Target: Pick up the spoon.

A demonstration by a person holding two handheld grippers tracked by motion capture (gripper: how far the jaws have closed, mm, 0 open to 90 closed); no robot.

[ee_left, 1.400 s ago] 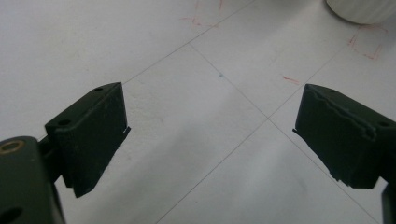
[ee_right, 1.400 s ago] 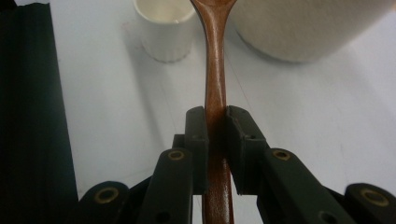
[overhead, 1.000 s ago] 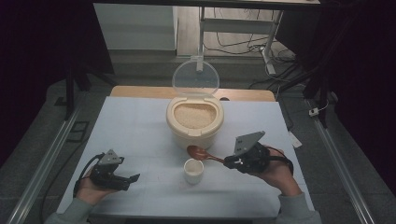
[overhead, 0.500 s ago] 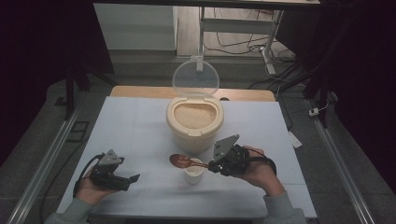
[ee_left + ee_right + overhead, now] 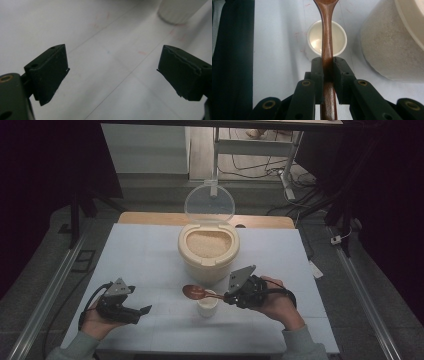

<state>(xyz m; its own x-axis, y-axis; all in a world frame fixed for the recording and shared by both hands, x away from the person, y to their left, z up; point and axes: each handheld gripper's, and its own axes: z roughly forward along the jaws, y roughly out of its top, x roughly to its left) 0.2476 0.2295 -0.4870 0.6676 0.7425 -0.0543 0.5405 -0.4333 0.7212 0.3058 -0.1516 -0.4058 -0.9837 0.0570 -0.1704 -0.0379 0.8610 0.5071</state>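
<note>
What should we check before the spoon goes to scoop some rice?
1. Spoon held tight: ok, the right gripper has its fingers pressed on both sides of the handle.
2. Rice bin open: ok, its clear lid stands up at the back.
3. Rice inside the bin: ok, it shows near the rim.
4. Small white cup upright and empty: ok, it sits right under the spoon's handle.
5. Spoon bowl empty: cannot tell, it is cut off in the right gripper view and too small in the high view.
6. Left gripper out of the way: ok, open, away from the bin and the cup.
</note>
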